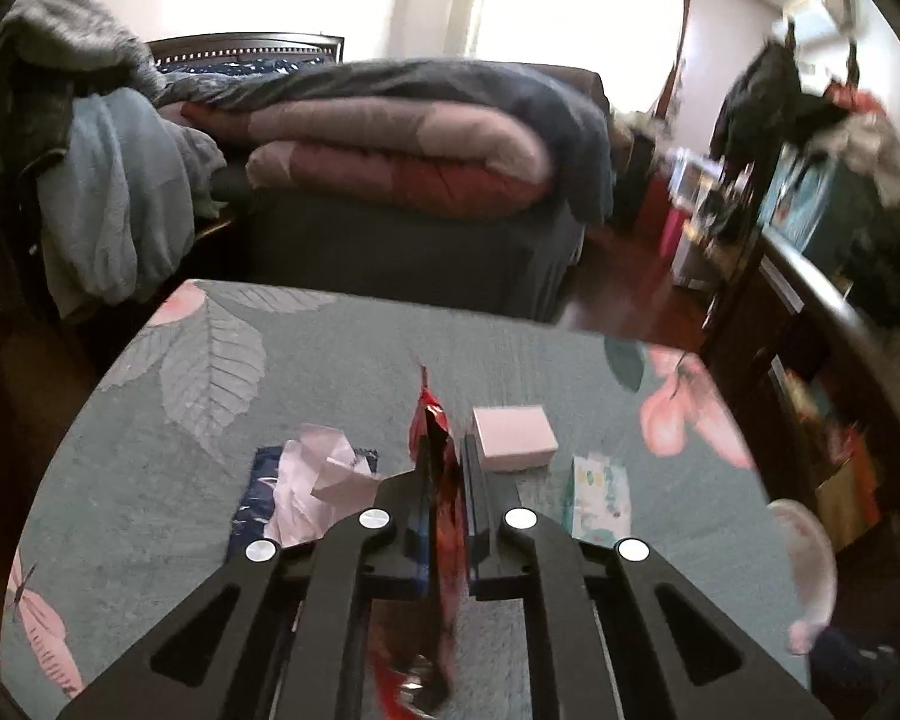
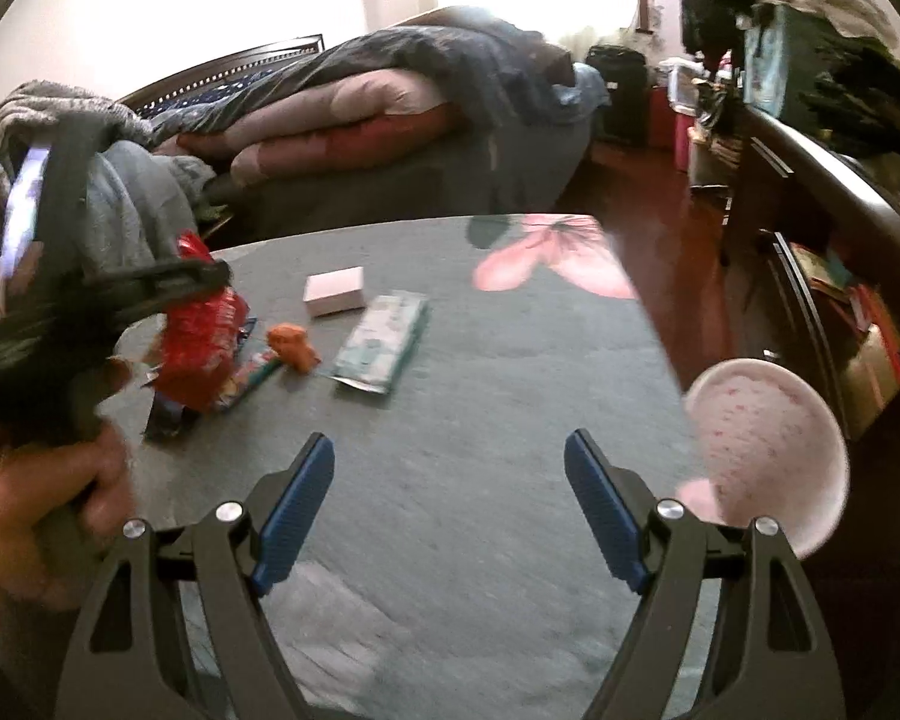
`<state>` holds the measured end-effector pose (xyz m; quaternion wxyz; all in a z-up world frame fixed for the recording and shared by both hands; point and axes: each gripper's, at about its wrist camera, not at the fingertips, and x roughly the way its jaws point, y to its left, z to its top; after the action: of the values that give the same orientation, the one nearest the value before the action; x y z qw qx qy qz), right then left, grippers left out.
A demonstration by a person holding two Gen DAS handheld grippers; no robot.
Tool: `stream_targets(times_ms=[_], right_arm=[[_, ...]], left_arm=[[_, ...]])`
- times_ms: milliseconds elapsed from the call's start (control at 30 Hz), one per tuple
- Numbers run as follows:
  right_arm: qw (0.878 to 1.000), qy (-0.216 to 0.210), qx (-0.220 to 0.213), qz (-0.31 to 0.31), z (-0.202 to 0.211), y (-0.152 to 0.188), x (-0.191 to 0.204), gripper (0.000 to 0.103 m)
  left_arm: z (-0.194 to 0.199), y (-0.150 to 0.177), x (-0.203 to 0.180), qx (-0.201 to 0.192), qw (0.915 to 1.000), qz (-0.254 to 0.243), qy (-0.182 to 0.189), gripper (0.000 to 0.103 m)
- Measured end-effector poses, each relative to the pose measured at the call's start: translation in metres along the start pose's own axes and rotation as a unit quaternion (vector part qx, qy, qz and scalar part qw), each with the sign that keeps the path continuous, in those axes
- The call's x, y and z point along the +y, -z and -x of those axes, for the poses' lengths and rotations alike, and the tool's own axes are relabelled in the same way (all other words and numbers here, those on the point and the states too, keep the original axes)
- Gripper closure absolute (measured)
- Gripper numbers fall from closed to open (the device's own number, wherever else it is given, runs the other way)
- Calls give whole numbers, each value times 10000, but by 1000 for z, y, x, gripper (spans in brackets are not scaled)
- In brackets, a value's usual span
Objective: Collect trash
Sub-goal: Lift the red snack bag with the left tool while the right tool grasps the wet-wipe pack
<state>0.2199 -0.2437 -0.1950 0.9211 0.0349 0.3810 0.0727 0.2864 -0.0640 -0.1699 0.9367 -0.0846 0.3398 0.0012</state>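
My left gripper is shut on a crumpled red snack wrapper, which stands up between the pads and hangs down behind them. In the right wrist view the same wrapper is held above the left side of the table by the left gripper, with a hand on its handle. On the table lie crumpled white paper, a dark blue wrapper, an orange scrap and a pale green packet. My right gripper is open over bare cloth with nothing between its fingers.
The table wears a teal cloth printed with pink flowers. A small pink box sits mid-table. A round pink container stands off the table's right edge. A bed with folded quilts lies beyond, and dark cabinets line the right.
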Motion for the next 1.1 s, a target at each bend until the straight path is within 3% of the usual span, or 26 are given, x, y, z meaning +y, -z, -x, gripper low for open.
stream_targets(times_ms=[300,600,767,867,1100], right_arm=[[9988,187,426,136,-77,-37,49,23],[9945,653,817,29,-125,-48,60,24],[9935,685,903,-44,-137,-48,56,41],[9939,663,876,1,-135,-49,54,58],[9956,545,759,-77,-111,-42,43,58]], left_arm=[[73,-17,55,-637,9959,350,529,96],[107,-17,100,-965,9921,576,552,96],[101,-10,110,-798,9941,579,451,96],[98,-8,111,-705,9948,596,440,96],[97,-5,99,-640,9959,471,426,96]])
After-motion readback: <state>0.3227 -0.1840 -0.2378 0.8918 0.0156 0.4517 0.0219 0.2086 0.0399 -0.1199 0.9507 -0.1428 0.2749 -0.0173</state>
